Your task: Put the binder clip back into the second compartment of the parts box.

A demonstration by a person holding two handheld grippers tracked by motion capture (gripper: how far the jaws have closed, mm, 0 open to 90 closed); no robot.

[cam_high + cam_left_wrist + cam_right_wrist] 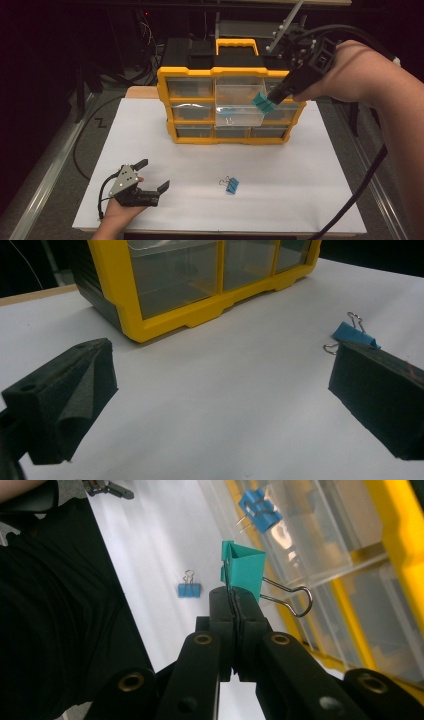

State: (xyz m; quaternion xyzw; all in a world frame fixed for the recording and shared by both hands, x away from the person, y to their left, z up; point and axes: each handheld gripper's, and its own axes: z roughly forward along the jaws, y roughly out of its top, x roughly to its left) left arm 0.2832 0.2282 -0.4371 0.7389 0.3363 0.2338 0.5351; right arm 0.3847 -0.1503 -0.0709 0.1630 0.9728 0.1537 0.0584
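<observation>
While the room lies dark, white table (300, 200) bears yellow organizer (165, 95).

Blue clip (354, 335) on the table, half hidden behind right-hand tong.

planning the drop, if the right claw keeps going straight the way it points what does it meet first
Probably the pulled-out clear drawer of the yellow organizer: the right claw, shut on a teal binder clip, aims into it. Depth is uncertain.
</observation>
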